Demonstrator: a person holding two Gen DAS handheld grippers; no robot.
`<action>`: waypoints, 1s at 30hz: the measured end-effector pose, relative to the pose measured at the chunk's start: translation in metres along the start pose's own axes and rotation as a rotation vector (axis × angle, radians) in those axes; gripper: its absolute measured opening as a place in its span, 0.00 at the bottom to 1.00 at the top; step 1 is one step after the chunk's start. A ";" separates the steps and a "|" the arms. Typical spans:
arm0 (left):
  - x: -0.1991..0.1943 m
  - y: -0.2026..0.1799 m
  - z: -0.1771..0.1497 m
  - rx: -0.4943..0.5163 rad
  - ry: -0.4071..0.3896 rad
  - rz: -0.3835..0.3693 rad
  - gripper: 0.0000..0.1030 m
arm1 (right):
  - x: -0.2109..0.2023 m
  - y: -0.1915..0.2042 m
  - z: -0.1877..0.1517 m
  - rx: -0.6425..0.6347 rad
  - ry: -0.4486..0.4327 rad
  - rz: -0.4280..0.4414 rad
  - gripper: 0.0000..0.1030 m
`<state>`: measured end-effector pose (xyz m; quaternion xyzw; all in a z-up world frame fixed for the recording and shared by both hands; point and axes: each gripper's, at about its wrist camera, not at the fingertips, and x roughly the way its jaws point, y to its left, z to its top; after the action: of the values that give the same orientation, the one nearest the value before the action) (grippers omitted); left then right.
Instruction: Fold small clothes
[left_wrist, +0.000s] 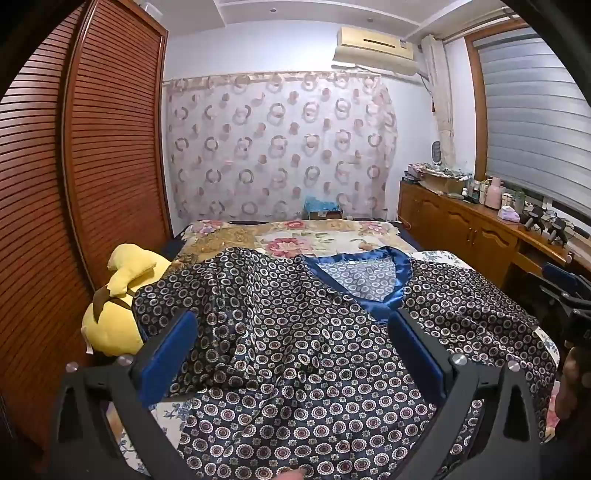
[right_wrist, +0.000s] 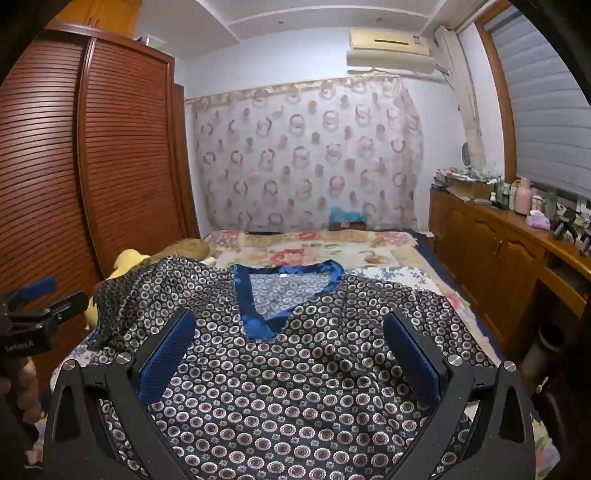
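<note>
A dark blue top (left_wrist: 295, 350) (right_wrist: 295, 387) printed with small rings lies spread front-up on the bed, its shiny blue V-neck collar (left_wrist: 388, 291) (right_wrist: 255, 317) towards the far end. The left sleeve is bunched up against a plush toy. My left gripper (left_wrist: 293, 325) hovers above the top's left half, open, with nothing between its blue pads. My right gripper (right_wrist: 290, 325) hangs over the chest below the collar, also open and empty. Each gripper shows at the edge of the other's view, held by a hand.
A yellow plush toy (left_wrist: 118, 295) (right_wrist: 125, 262) lies at the bed's left edge beside a slatted wooden wardrobe (left_wrist: 92, 166). The floral bedspread (left_wrist: 295, 236) stretches beyond the top. A wooden cabinet (right_wrist: 498, 258) with bottles and clutter runs along the right under a window blind.
</note>
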<state>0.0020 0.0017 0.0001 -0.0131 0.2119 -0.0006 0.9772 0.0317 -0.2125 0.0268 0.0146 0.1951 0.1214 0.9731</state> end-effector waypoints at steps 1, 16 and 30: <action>-0.002 -0.002 -0.001 0.021 -0.023 0.013 1.00 | 0.000 0.000 0.000 0.000 0.000 0.002 1.00; 0.000 0.002 0.005 0.012 -0.024 0.004 1.00 | 0.000 0.001 0.000 -0.007 -0.003 -0.001 1.00; -0.010 -0.005 0.002 0.012 -0.035 0.016 1.00 | 0.000 0.001 0.000 -0.006 -0.005 -0.001 1.00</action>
<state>-0.0064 -0.0032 0.0057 -0.0054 0.1950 0.0059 0.9808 0.0313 -0.2117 0.0271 0.0118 0.1925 0.1215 0.9737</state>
